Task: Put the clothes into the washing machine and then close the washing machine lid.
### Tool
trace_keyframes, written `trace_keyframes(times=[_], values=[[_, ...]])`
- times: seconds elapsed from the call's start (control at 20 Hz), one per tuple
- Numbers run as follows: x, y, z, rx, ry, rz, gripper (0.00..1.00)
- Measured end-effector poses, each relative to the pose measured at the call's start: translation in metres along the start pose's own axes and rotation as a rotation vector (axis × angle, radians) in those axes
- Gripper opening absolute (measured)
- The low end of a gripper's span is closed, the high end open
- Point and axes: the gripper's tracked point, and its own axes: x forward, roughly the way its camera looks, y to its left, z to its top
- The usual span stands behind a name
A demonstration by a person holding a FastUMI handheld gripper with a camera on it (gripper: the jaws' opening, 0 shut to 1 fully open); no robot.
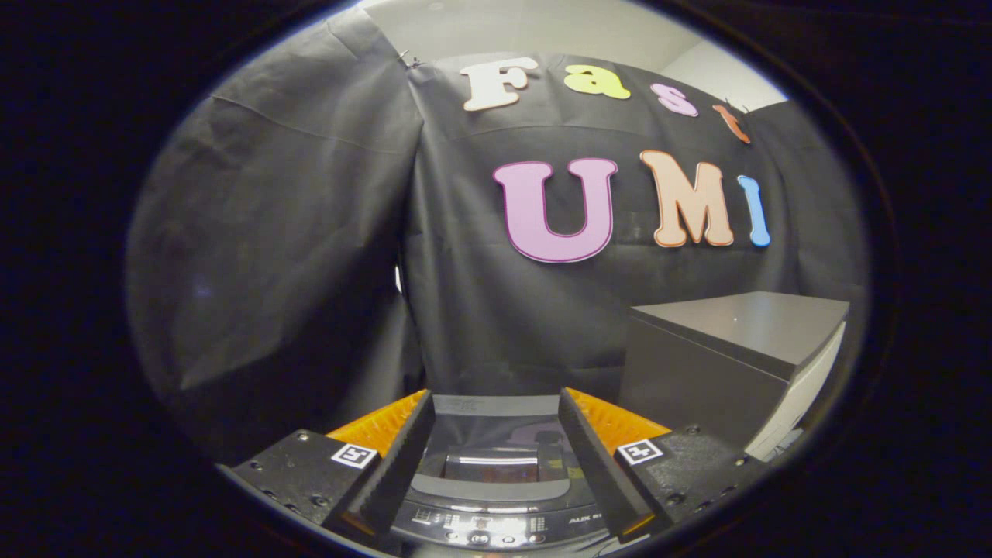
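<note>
My gripper [494, 399] is open, and nothing is held between its two black ribbed fingers [395, 465]. Between and just below them sits a small dark top-loading washing machine [496, 496]. Its control panel [484, 531] with a row of buttons faces me. The lid [492, 465], with a dark glossy window, appears to lie flat on the machine. The fingers hover above the lid and do not touch it.
A grey box-shaped cabinet [736, 356] stands to the right, beyond the right finger. Black cloth walls [294, 256] close the booth behind and to the left. Orange patches [380, 426] show at the fingers' outer sides.
</note>
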Motion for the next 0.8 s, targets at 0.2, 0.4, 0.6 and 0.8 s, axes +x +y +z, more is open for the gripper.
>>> trace_keyframes(times=[0.2,0.4,0.6,0.8], values=[[-0.032,0.003,0.014,-0.009,-0.015,0.011,0.97],[-0.068,0.002,0.034,0.011,-0.052,0.032,0.97],[-0.101,-0.009,0.055,0.03,-0.098,0.042,0.97],[-0.134,-0.028,0.067,0.088,-0.112,0.042,0.96]])
